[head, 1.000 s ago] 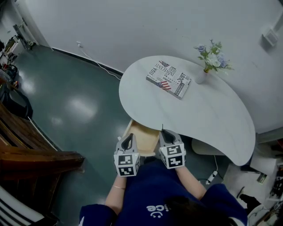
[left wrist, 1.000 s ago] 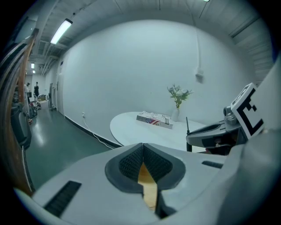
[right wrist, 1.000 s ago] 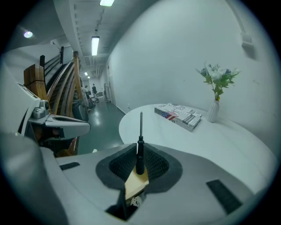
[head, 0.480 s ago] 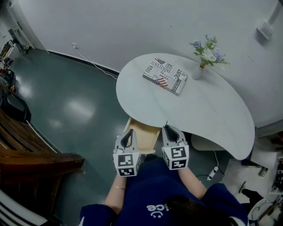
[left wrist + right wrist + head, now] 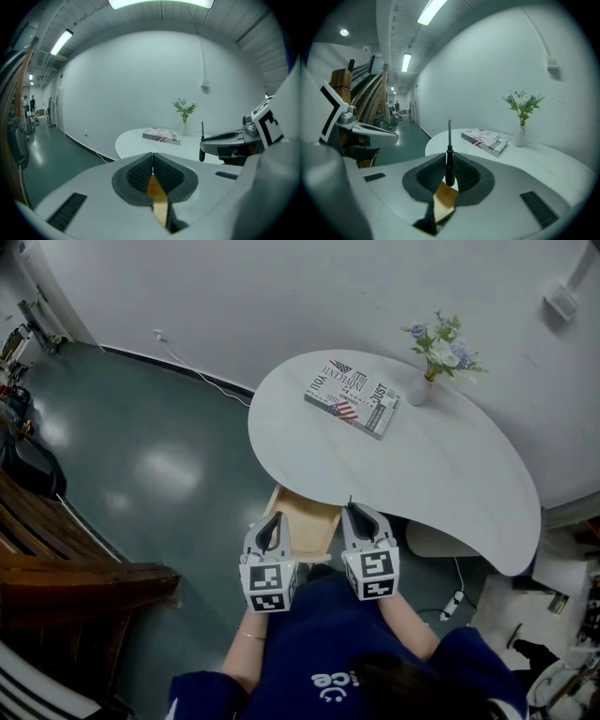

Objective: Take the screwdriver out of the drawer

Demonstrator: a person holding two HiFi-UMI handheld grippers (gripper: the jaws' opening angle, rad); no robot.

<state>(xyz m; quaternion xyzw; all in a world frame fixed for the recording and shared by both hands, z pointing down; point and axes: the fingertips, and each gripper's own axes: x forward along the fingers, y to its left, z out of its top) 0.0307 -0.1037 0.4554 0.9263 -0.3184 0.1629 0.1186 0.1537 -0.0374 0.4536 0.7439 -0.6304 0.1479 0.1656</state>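
A: Screwdriver (image 5: 449, 154) status?
B: Above the open drawer (image 5: 305, 521). Right tongs (image 5: 449, 164) clamped on its handle, shaft upright, likely to clear the desk (image 5: 422, 484) edge. Left tongs (image 5: 152, 161) closed, empty, idle.

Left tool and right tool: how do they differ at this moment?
The right tool is shut on the screwdriver, whose shaft stands upright; the left tool is shut on nothing. The right tool reaches nearer the table than the left tool. Both hover over the open drawer.
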